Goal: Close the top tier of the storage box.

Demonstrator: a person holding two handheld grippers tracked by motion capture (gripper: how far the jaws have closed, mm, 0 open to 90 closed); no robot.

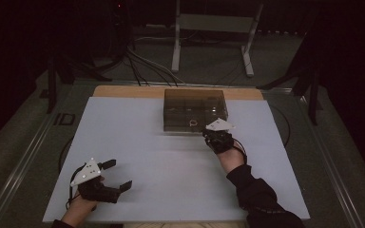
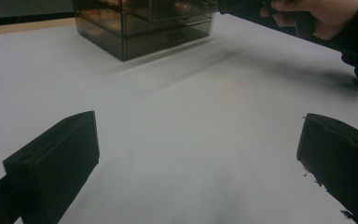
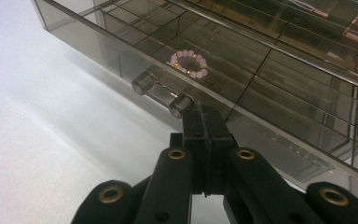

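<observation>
Here we keep the right gripper [image 3: 204, 122], jaws pressed together at the drawer handle [image 3: 161, 92] of the smoky acrylic organizer [image 1: 196, 109] at upper centre, pulling straight, left gripper [image 1: 116, 175] wide.

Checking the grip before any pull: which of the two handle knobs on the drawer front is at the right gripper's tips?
The knob touching the shut right gripper; the other knob stands clear, farther off.
</observation>
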